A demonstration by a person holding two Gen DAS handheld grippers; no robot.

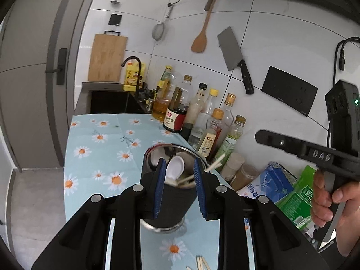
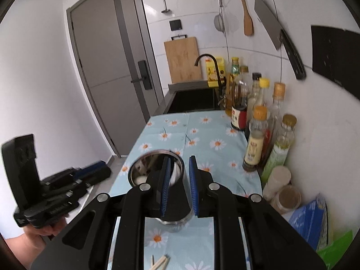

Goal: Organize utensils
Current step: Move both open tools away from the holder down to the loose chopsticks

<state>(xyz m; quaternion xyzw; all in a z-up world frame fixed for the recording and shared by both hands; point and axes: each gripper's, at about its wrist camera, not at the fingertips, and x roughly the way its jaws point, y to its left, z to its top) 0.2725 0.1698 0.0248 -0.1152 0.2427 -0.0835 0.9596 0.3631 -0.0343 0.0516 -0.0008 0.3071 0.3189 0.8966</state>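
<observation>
In the left wrist view, the left tongs (image 1: 179, 185) hang released over a dark metal-rimmed utensil cup (image 1: 167, 204) at lower centre on the daisy-print bench (image 1: 101, 139), holding a white plastic spoon (image 1: 174, 168) and pale wooden chopsticks (image 1: 213, 165). The right wrist view hides those chopsticks; the right tongs (image 2: 179, 185) gape above the cup, loose chopsticks (image 2: 160, 262) at the bottom edge.

Raised letters "DAS" stand on the black arm of the right gripper (image 1: 265, 138), to the right of the left jaws. The green packet (image 1: 299, 200), lower right of those jaws, shows Chinese print too cut off to read fully, and the bottle labels (image 1: 208, 144) beyond the jaws are too small to read.
</observation>
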